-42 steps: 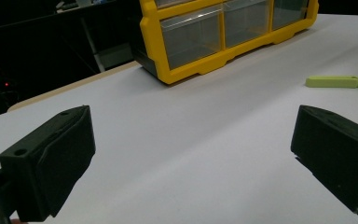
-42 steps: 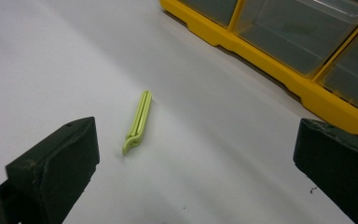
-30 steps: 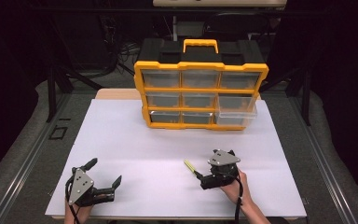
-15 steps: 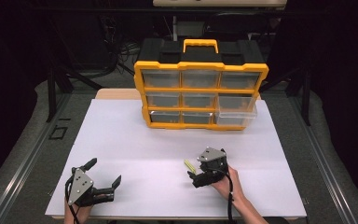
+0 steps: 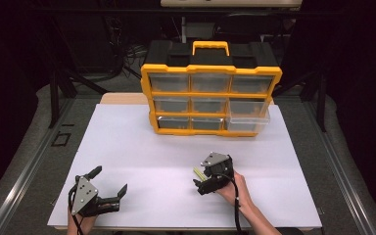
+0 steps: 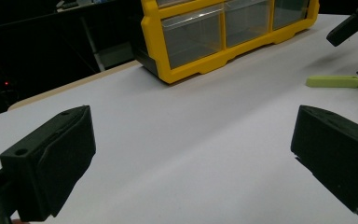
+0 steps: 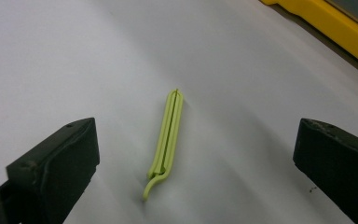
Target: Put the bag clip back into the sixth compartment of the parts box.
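Note:
A slim lime-green clip (image 7: pixel 168 135) lies flat on the white table top, centred between the wide-spread jaws of my right gripper (image 7: pixel 196 168). In the high view the right gripper (image 5: pixel 201 179) hovers over the clip (image 5: pixel 199 172), open, jaws to either side of it. The left gripper view shows the clip (image 6: pixel 336 82) at far right with the right gripper's jaw tips around it. My left gripper (image 5: pixel 108 186) rests open near the front left edge, nothing between its jaws (image 6: pixel 191 163).
A yellow and black drawer organiser (image 5: pixel 210 93) with clear drawers stands at the back of the white board (image 5: pixel 142 156); its lower right drawer (image 5: pixel 247 122) is pulled out a little. The organiser's corner (image 7: pixel 335 28) lies ahead of the right gripper.
My right gripper has moved left and slightly forward, turning over the green clip so its jaws now straddle it. The left gripper has stayed put.

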The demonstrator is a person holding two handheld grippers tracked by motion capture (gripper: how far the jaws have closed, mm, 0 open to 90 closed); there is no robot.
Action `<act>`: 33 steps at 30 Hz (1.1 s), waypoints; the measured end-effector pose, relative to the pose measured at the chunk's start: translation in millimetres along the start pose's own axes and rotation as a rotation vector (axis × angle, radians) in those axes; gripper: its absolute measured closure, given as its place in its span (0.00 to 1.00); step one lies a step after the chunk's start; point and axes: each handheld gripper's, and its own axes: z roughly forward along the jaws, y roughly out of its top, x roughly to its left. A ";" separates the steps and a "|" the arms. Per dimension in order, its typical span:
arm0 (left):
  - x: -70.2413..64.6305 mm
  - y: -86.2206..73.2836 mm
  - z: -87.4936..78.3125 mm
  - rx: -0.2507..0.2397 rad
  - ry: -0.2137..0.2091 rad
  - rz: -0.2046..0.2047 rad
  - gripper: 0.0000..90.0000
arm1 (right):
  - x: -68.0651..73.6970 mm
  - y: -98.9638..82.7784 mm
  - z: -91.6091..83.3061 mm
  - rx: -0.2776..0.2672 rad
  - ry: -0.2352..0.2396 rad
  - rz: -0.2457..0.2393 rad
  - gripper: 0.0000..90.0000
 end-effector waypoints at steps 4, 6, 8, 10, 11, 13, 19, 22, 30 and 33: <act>0.4 0.0 -0.3 0.000 0.002 0.002 0.00 | 1.0 4.0 2.4 0.023 -0.002 -0.003 0.09; 0.6 0.1 -0.5 0.001 0.003 0.002 0.00 | 2.2 6.3 3.3 0.038 -0.010 0.003 0.21; 0.5 0.0 -0.5 0.000 0.004 0.000 0.00 | 3.4 10.4 4.4 0.060 -0.014 0.010 0.33; 0.6 0.0 -0.5 0.000 0.003 0.000 0.00 | 4.0 11.8 4.8 0.067 -0.013 0.012 0.37; 0.5 0.0 -0.5 0.000 0.003 -0.002 0.00 | 4.9 13.3 5.5 0.074 -0.008 0.015 0.39; 0.6 0.0 -0.5 0.002 0.002 -0.002 0.00 | 7.9 17.7 8.2 0.121 0.001 0.022 0.50; 1.0 0.1 -0.5 0.003 -0.001 -0.001 0.00 | 13.2 24.7 13.0 0.176 0.008 0.036 0.69; 1.0 0.0 -0.5 0.004 0.000 -0.004 0.00 | 14.9 28.6 15.9 0.205 -0.002 0.049 0.75; 1.4 -0.1 -0.7 0.004 -0.001 -0.008 0.00 | 15.4 31.1 19.7 0.251 -0.012 0.068 0.84; 1.3 0.0 -0.4 0.010 -0.006 -0.003 0.00 | 14.9 30.8 20.3 0.258 -0.004 0.083 0.88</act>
